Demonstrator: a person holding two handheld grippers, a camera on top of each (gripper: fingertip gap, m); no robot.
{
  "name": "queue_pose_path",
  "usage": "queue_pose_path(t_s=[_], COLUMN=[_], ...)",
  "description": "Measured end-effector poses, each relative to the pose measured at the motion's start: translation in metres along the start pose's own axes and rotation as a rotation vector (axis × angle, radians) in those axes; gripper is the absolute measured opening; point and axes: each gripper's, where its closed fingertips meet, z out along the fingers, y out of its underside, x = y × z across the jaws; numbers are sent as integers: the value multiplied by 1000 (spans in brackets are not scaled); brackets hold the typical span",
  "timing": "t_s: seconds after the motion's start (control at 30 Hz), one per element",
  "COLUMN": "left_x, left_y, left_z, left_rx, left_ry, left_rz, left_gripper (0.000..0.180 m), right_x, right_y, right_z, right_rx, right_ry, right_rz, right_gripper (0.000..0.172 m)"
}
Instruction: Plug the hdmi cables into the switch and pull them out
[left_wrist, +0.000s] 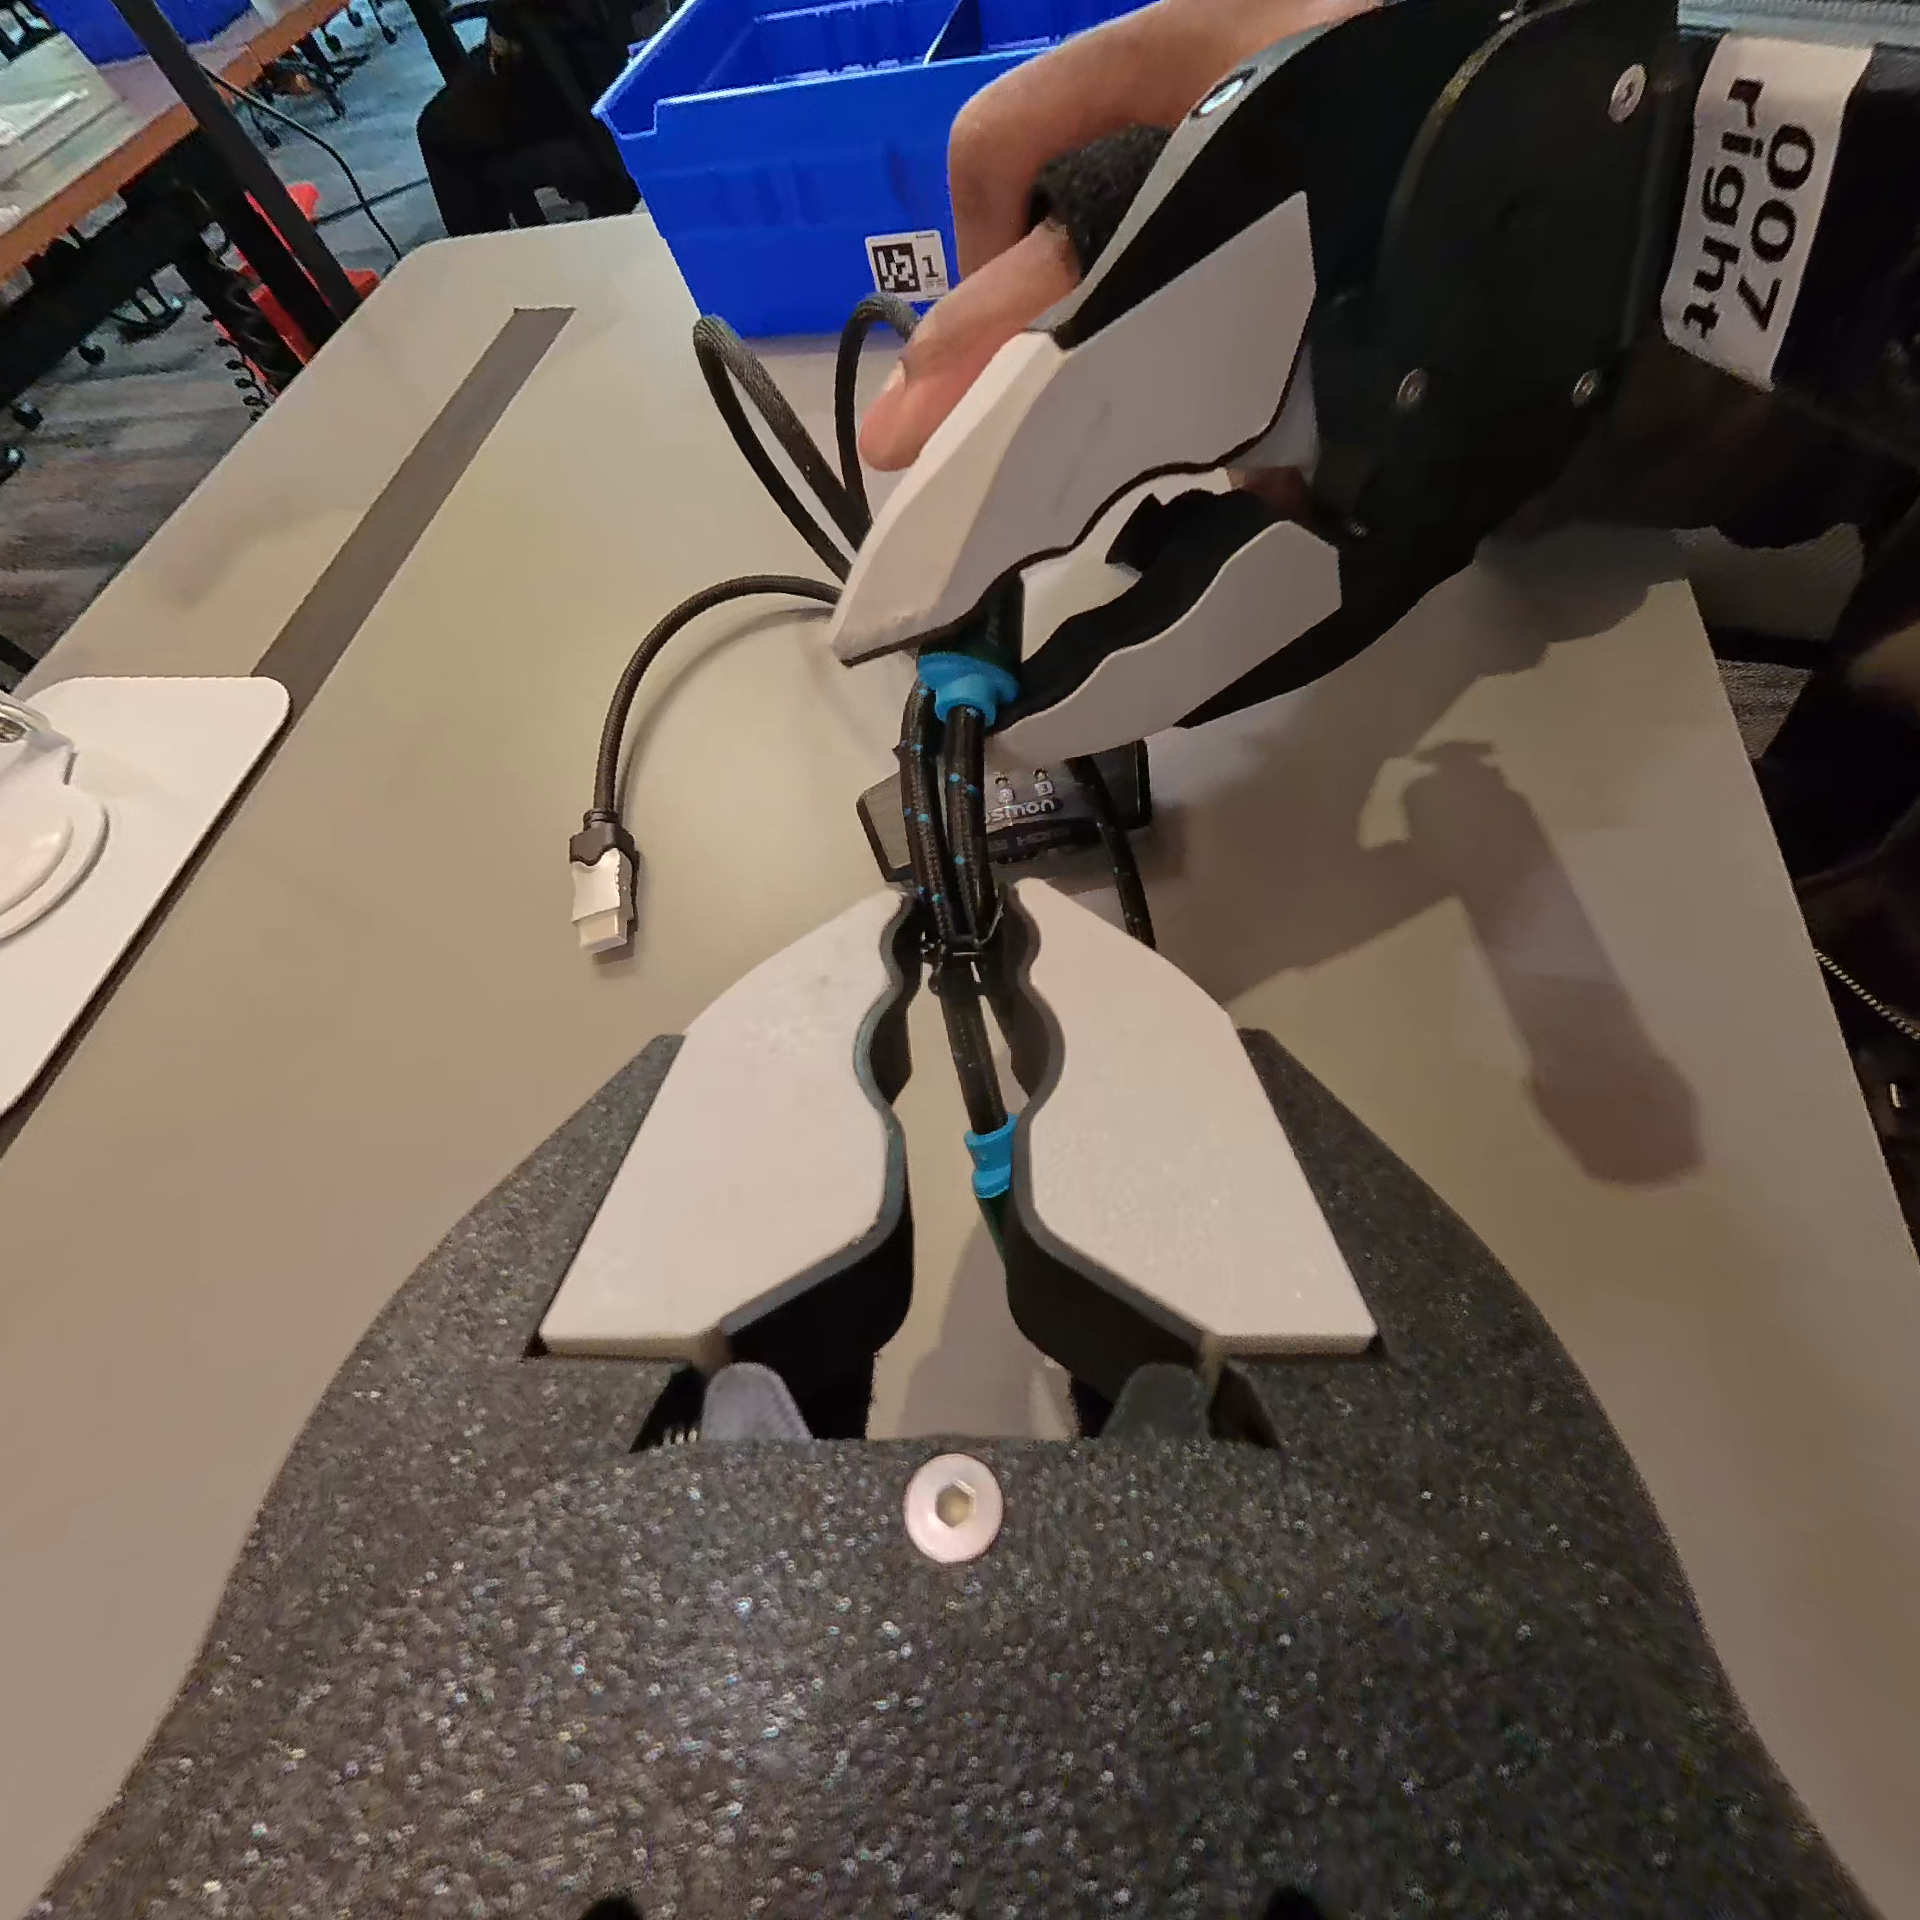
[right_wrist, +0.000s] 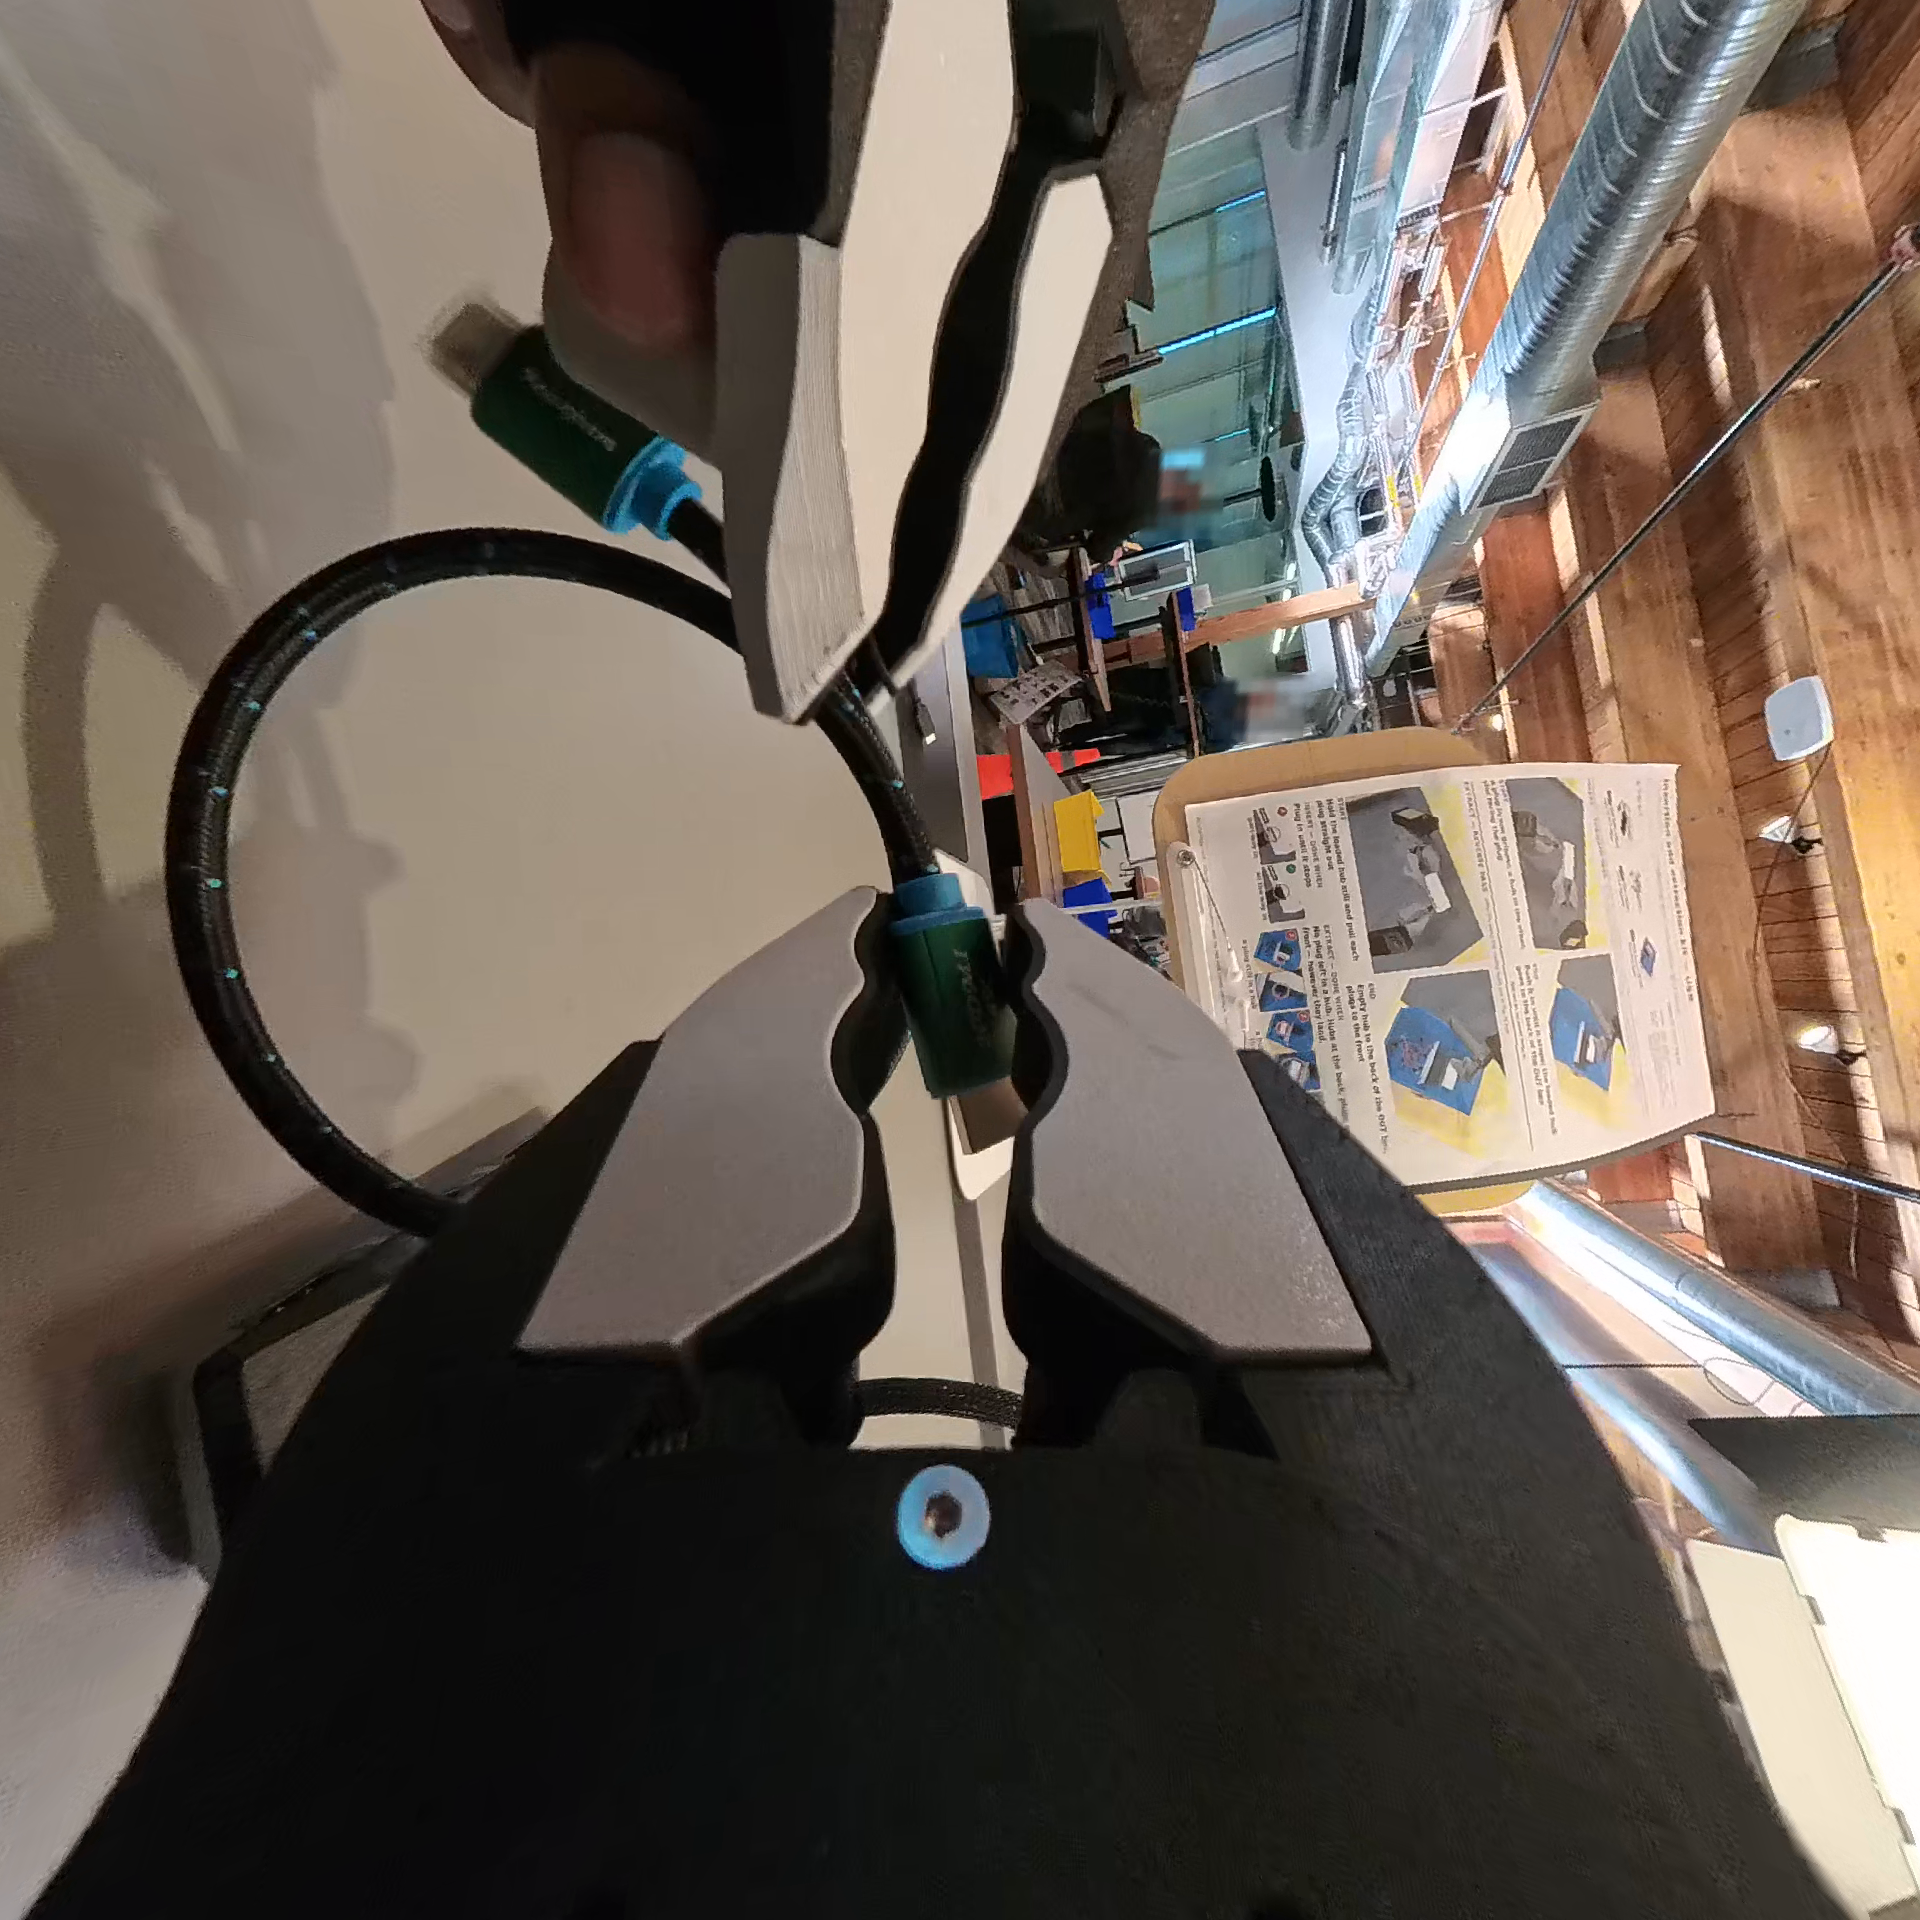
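Cable work filled both views: the left gripper (left_wrist: 961, 914) was clenched on a doubled run of black braided cable (left_wrist: 948, 821) at the spot where a thin tie bound the strands, both fingertips pressing on the bundle. The right gripper (right_wrist: 940, 935) was clamped on that cable's green plug (right_wrist: 951, 997), pads against its body just behind the blue collar. The second green plug (right_wrist: 561, 416) hung free beside the left gripper's fingers. Both grippers were held close together above a small black hub (left_wrist: 1049, 821) on the grey table (left_wrist: 468, 1039). To the left lay a silver-tipped connector (left_wrist: 601, 894) on a separate cable, with bare tabletop around it; a blue bin (left_wrist: 779, 156) stood at the far edge.
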Motion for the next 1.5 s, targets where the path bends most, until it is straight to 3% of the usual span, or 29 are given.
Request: queue_pose_path(t_s=[0.23,0.37,0.43,0.6,0.7,1.0,1.5], left_x=[-1,3,12,12,7,-4,-13], left_y=[8,-17,-22,8,10,17,17], left_z=[0,-10,-7,15,18,19,17], left_rx=[-14,113,124,-14,20,87,160], left_ry=[38,26,33,27,38,78,99], left_rz=[-43,16,71,113,77,-35,-141], left_gripper=[25,36,35,29,17,14,14], right_x=[-11,-15,-18,-21,-23,-17,-24], right_y=[4,1,-5,-14,-14,0,18], right_z=[4,5,6,6,6,2,4], right_rx=[-18,-8,6,46,55,13,-61], right_ry=[-29,-41,-43,-46,-54,-84,-190], right_rz=[-16,-4,3,39,51,176,451], right_gripper=[19,19,19,19,20,33,29])
